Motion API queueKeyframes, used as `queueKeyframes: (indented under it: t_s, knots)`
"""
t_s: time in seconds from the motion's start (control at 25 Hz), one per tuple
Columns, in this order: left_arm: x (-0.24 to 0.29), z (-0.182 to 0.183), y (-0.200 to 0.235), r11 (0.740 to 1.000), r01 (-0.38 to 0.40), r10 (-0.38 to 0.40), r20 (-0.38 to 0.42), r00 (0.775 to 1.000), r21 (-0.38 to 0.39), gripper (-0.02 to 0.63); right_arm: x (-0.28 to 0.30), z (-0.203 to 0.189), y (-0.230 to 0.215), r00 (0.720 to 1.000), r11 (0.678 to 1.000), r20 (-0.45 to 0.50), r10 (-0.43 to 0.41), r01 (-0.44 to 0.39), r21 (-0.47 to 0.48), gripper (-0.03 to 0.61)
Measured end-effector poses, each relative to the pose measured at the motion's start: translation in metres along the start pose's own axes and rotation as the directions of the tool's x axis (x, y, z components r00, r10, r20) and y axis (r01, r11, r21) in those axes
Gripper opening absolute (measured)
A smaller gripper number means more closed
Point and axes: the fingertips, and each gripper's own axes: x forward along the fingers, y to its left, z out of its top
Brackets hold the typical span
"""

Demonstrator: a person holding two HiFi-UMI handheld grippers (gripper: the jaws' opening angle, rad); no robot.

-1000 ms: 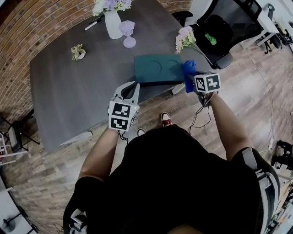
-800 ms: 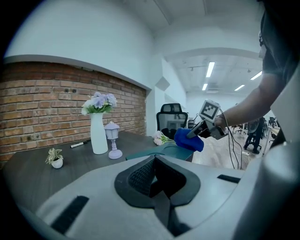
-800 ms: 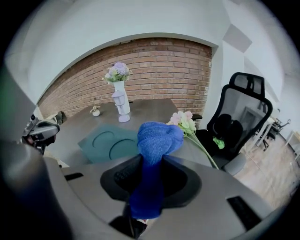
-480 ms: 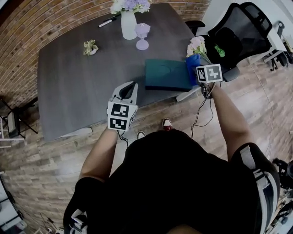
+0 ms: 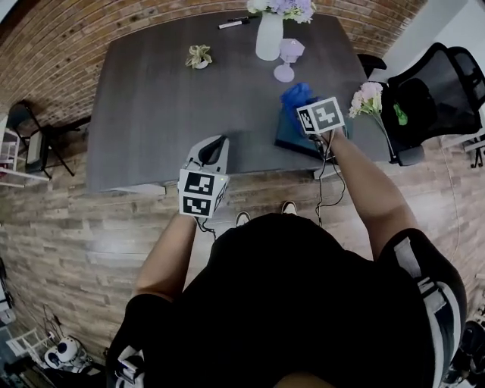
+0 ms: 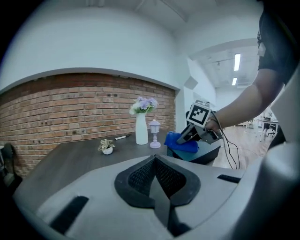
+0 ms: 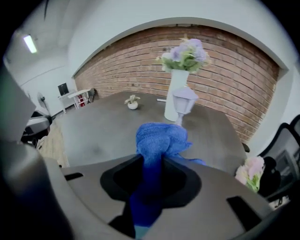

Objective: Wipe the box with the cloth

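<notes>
Two tongs are at work, one idle and one loaded. Nearest the person, the left tongs [image 5: 216, 144] hang over the near edge of the counter [image 5: 151, 114] with their jaws pressed together on nothing. They are well apart from the box, probably parked there so as not to get in the way of the wiping.

Further out and to the right, the right tongs [image 5: 305, 106] are clamped on the blue cloth [image 5: 295, 94]. A thick fold runs down between the jaws and a bunched wad stands proud of the tips, which leaves soft material rather than hard jaw to meet the surface. The wad sits over the top of the dark teal box [image 5: 289, 139], which lies near the counter's right front corner. Whether the cloth is pressing on the lid or just above it I cannot tell. My guess is that a wiping stroke across the top is under way or about to start.

Beyond the box stand a lilac lamp [image 5: 286, 57], a white vase [image 5: 269, 39] of flowers and a small potted plant [image 5: 198, 55], with a marker pen [image 5: 231, 23] at the far edge. All of them are clear of the box.
</notes>
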Motion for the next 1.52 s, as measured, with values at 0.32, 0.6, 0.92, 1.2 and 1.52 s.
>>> queueKeyframes:
  t_s: [0.32,0.6,0.92,1.2,1.52]
  knots:
    - [-0.036,-0.015,0.030,0.995,-0.101,0.100,-0.027,0.995,-0.018,0.008,0.005,0.055,0.124,0.946,0.950,0.103,0.309,-0.302,-0.077,0.109]
    - [-0.013,-0.012,0.001,1.000,-0.004,0.005,-0.027,1.000,0.025,0.008,-0.014,0.028,0.085,0.949,0.951,0.144,0.281,-0.296,0.090,0.109]
    - [0.060,0.008,-0.081,0.964,0.247,-0.246,-0.017,0.969,0.102,0.008,-0.072,-0.072,-0.048,0.990,0.926,0.140,0.029,-0.080,0.370,0.109]
    - [0.092,0.031,-0.159,0.885,0.434,-0.438,-0.017,0.899,0.169,0.008,-0.150,-0.159,-0.132,0.975,0.846,0.045,-0.220,0.167,0.507,0.109]
    - [0.082,0.025,-0.148,0.890,0.432,-0.432,-0.029,0.901,0.146,0.008,-0.148,-0.139,-0.099,0.971,0.889,0.007,-0.240,0.217,0.402,0.109]
